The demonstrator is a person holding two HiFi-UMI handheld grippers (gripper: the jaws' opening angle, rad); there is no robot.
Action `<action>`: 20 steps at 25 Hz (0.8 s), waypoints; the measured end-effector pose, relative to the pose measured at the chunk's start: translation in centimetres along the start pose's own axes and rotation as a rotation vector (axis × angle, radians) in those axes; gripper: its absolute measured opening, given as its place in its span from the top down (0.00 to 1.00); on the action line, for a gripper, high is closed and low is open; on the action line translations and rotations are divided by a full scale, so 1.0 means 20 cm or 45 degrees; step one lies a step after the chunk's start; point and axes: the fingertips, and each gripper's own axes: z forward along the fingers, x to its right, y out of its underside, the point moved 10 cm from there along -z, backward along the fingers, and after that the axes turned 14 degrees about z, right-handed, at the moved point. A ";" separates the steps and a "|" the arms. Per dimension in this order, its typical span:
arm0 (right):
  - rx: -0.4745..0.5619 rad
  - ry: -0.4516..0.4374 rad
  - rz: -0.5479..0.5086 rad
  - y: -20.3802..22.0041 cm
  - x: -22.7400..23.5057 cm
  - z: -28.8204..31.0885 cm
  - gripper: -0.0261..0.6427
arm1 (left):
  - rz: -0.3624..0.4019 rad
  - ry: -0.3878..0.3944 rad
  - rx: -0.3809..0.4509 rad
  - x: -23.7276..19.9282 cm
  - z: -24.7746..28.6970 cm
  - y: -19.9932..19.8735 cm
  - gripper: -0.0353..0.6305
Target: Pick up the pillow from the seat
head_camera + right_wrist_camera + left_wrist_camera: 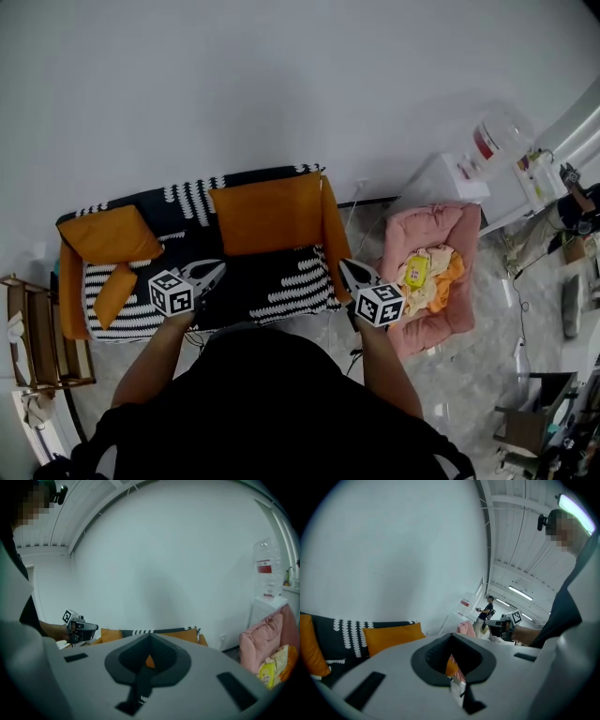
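A black-and-white patterned sofa (281, 286) stands against the white wall. A large orange pillow (267, 216) leans on its backrest at the right of the seat and shows in the left gripper view as well (391, 637). A second orange pillow (108, 234) and a smaller one (114, 292) lie at the sofa's left end. My left gripper (212, 274) hovers over the seat's front, jaws shut and empty. By the sofa's right arm, my right gripper (351, 272) is shut too, with nothing in it. Neither touches a pillow.
A pink pet bed (459, 281) with yellow and orange cloth items sits right of the sofa. Behind it stands a white cabinet (450, 178) with a water bottle (266, 569). A wooden shelf (37, 333) is at the left. A person (487, 609) stands far off.
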 end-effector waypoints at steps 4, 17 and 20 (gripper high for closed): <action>0.010 0.019 0.020 -0.03 0.03 0.05 0.96 | -0.016 0.010 0.001 -0.09 0.06 -0.02 0.94; 0.070 0.101 0.073 -0.22 0.13 0.23 0.96 | -0.023 0.062 -0.013 -0.41 0.30 -0.17 0.94; 0.073 0.108 0.070 -0.28 0.14 0.30 0.96 | -0.017 0.072 -0.021 -0.51 0.35 -0.21 0.94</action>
